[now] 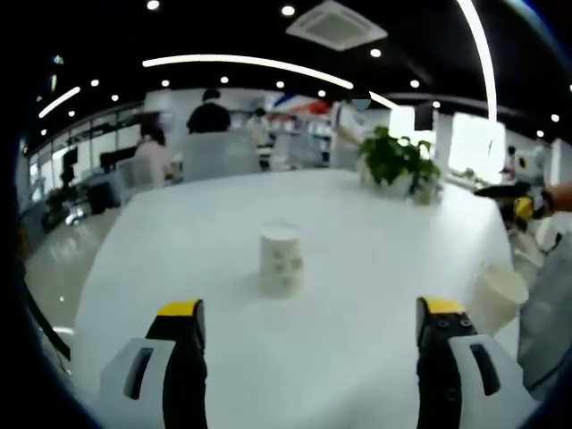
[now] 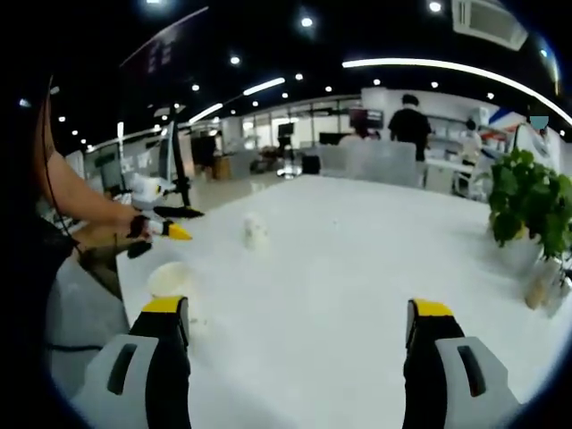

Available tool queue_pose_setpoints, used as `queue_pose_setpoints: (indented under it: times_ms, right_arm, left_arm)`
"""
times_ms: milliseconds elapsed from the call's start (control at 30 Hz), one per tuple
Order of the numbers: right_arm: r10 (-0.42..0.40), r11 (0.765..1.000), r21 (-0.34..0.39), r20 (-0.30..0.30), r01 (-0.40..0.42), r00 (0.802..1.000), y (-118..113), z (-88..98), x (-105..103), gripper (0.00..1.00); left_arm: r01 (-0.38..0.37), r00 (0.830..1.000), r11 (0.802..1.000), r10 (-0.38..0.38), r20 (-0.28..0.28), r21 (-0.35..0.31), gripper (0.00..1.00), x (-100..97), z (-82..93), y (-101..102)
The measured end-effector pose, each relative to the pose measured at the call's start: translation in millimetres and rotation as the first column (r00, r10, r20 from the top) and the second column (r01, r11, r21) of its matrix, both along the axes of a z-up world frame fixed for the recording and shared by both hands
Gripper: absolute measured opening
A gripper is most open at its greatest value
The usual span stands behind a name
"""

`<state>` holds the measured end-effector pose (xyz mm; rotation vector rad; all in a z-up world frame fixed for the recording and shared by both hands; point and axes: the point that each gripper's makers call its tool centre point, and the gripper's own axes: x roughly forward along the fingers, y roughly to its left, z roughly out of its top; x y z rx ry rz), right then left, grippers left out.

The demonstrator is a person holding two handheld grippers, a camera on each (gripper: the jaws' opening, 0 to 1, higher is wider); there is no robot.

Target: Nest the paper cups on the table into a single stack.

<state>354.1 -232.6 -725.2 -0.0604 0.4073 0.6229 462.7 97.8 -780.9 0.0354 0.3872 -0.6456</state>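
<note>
Facing an inverted paper cup (image 1: 281,260) straight ahead, the left gripper (image 1: 313,344) is held spread wide and empty; the right gripper (image 2: 299,344), likewise agape, has a second cup (image 2: 170,279) beside its left jaw.

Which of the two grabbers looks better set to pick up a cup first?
Probably the left gripper: the upside-down cup stands straight ahead between its open jaws. The right gripper faces bare table; the upright cup sits beside its left jaw.
</note>
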Motion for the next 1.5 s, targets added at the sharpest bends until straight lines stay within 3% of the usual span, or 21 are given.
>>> queue_pose_setpoints:
  times_ms: [733, 1233, 1500]
  right_arm:
    - [-0.024, 1.0, 0.009, -0.01, 0.024, 1.0, -4, 2.7, 6, 1.0]
    - [-0.024, 1.0, 0.012, -0.024, 0.024, 0.999, -3, 0.0, 7, 1.0]
    - [-0.022, 1.0, 0.013, -0.033, 0.022, 0.999, 1, -2.7, 4, 1.0]
  left_arm:
    - [0.06, 0.998, 0.997, -0.06, 0.002, 0.04, 0.92, 84.3, -17.2, -36]
    - [0.108, 0.994, 0.99, -0.109, 0.012, 0.088, 0.84, 108.8, -35.8, -53]
    - [0.11, 0.994, 0.991, -0.11, 0.001, 0.071, 0.72, 119.0, -39.2, -60]
